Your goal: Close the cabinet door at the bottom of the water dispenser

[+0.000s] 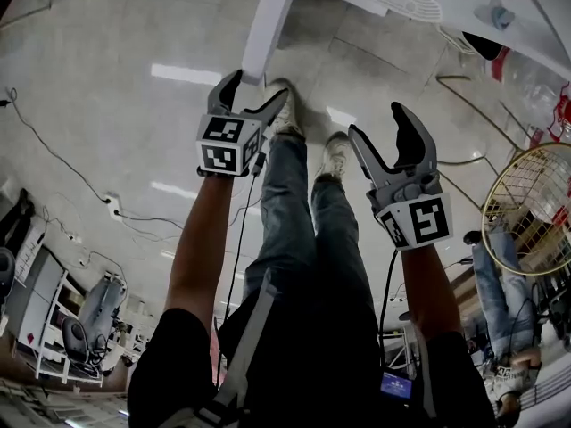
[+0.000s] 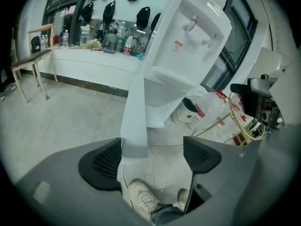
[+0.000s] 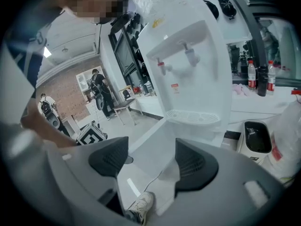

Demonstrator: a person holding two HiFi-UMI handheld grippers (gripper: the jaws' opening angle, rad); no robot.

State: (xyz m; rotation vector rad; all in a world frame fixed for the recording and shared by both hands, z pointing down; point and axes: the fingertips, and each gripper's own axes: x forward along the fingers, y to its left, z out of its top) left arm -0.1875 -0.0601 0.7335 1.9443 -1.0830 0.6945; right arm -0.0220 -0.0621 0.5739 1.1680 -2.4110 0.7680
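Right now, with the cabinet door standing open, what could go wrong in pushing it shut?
The left gripper straddles the cabinet door at its thin edge, jaws open and unclamped, so a push might slip off. The person's shoe stands close to the door's bottom corner; the swinging door could catch it.

The left arm (image 1: pixel 198 248) and right arm (image 1: pixel 426 283) stretch forward either side of the legs (image 1: pixel 299 203); the left gripper (image 1: pixel 259 86) and right gripper (image 1: pixel 376 119) hold their jaws apart.

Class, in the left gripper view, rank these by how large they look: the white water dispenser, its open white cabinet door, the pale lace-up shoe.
1. white water dispenser
2. open white cabinet door, seen nearly edge-on
3. pale lace-up shoe, partly hidden and nearest the camera
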